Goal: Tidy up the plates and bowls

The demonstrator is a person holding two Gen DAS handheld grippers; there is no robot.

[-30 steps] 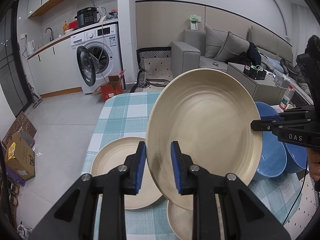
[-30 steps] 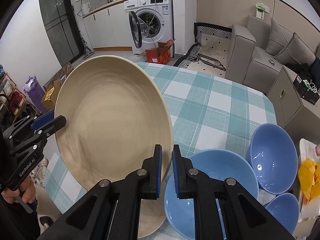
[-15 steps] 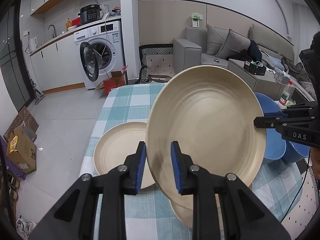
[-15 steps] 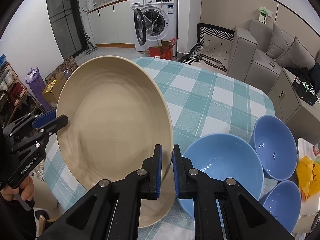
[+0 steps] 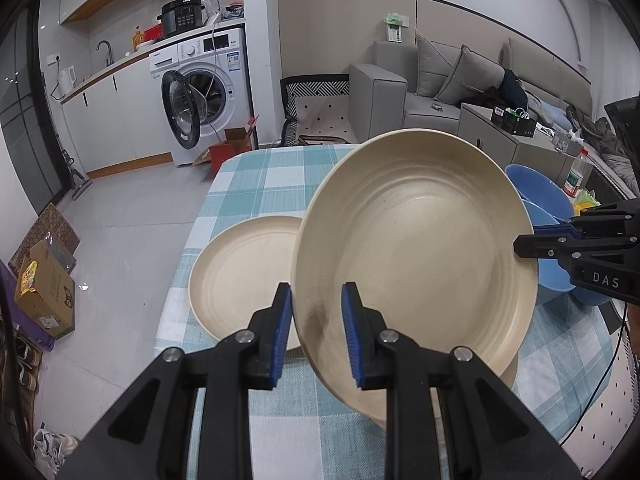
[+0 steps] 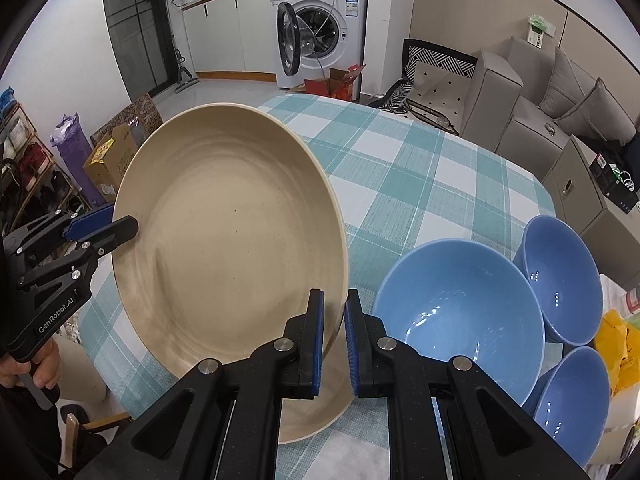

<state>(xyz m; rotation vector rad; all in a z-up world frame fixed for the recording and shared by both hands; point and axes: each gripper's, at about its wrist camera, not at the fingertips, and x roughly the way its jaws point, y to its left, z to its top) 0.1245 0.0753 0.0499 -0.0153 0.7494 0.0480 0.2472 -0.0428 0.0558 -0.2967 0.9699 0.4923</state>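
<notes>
We worked over a checked table (image 5: pixel 256 184). Both tools, the left gripper (image 5: pixel 316 332) and the right gripper (image 6: pixel 334 330), pinched one raised plate (image 5: pixel 416 256) above another plate (image 5: pixel 244 276); three bowls (image 6: pixel 460 320) beside it remained unstacked.

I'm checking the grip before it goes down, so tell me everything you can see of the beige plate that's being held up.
The held plate is round, matte beige and faintly speckled, with a raised rim and faint concentric rings, empty. It hangs tilted above the checked tablecloth, gripped at opposite rims by the left gripper and the right gripper, over another beige plate.
</notes>
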